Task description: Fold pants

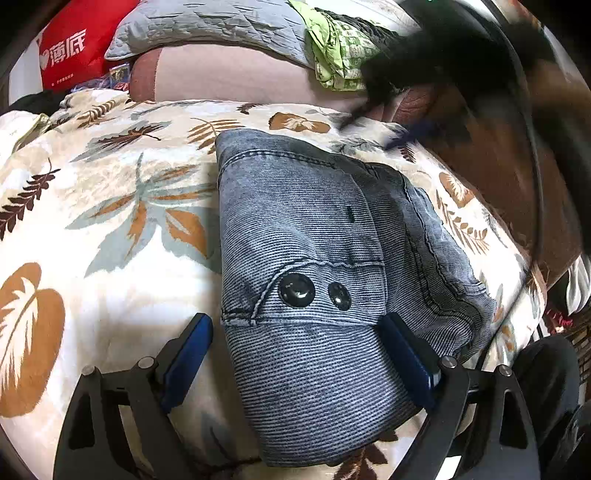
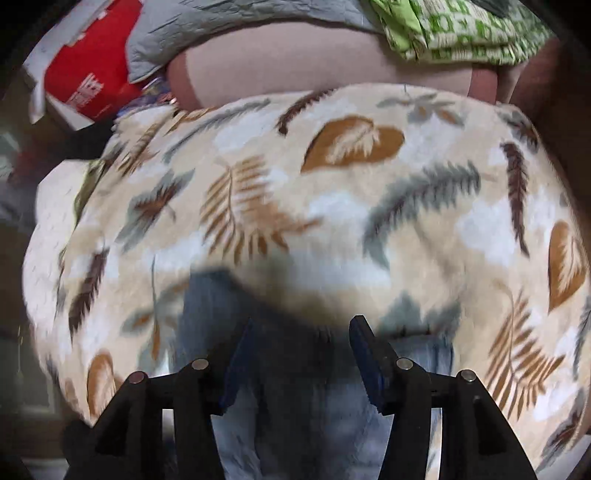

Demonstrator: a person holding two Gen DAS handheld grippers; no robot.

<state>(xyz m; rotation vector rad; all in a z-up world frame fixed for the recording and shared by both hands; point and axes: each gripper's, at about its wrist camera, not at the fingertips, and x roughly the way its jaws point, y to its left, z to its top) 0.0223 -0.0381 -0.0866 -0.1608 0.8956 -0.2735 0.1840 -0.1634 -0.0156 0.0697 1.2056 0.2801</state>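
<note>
We see the leaf-print blanket [image 1: 110, 206] spread wide across the bed, cream with brown, tan and grey-green leaves, and it fills most of the right wrist view as well [image 2: 332, 206]. Behind it lie a mauve cushion [image 1: 229, 77], a grey quilted pillow [image 1: 207, 26] resting on top of that, a green patterned cloth [image 1: 336, 55] to the right, and a red bag [image 1: 74, 48] with white lettering at the far left. On the blanket sit the pants [image 1: 314, 295], grey-blue denim folded into a compact bundle, waistband side up, with two dark snap buttons [image 1: 297, 290] showing near the middle. In the right wrist view the pants [image 2: 314, 406] appear only as a blurred blue-grey mass at the bottom of the frame. Our left gripper [image 1: 295, 354] stands with its blue-padded fingers spread wide, one on either side of the bundle's near end, and nothing pinched between them. Our right gripper [image 2: 301, 354] also has its fingers apart, hovering over the blurred denim; we cannot tell whether they touch the cloth.
</note>
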